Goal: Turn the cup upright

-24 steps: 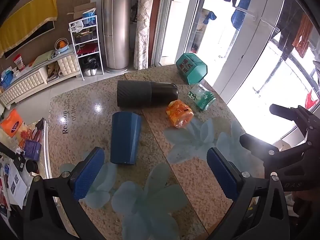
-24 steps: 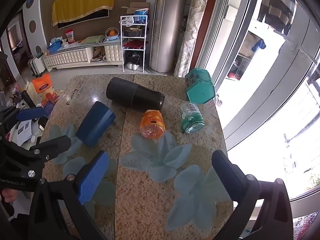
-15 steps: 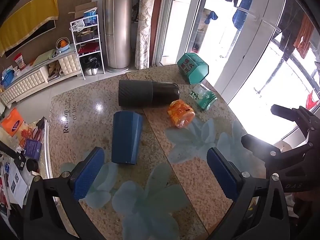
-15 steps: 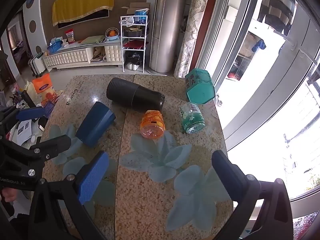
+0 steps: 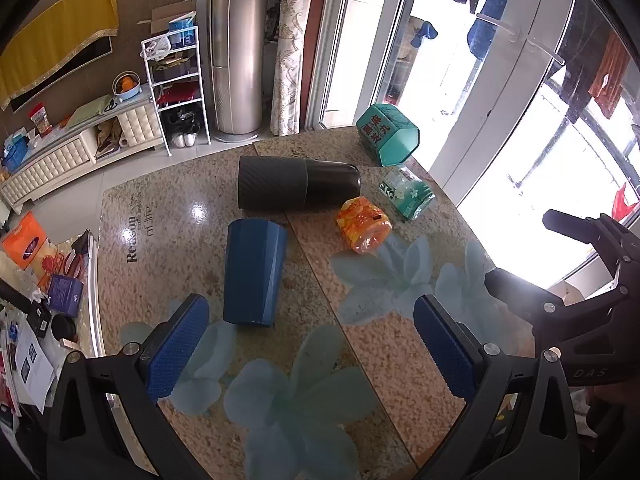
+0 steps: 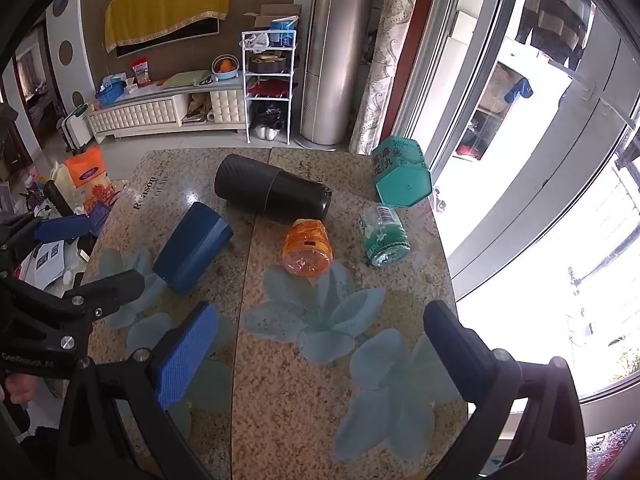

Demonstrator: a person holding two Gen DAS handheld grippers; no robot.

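Observation:
A dark blue faceted cup (image 5: 254,272) lies on its side on the granite table (image 5: 168,208), its narrow end toward me. It also shows in the right wrist view (image 6: 192,254), left of centre. My left gripper (image 5: 312,352) is open and empty, hovering just short of the cup, which lies slightly left of its midline. My right gripper (image 6: 320,356) is open and empty over the table's near middle, to the right of the cup. Each gripper appears at the other view's edge.
A black tumbler (image 5: 298,188) lies on its side behind the cup. An orange jar (image 5: 362,226), a green bottle (image 5: 408,194) and a teal hexagonal tin (image 5: 386,134) lie to the right. The table edge runs along the window side (image 6: 444,248).
My left gripper has crept slightly forward toward the blue cup. The right gripper and all objects have stayed still.

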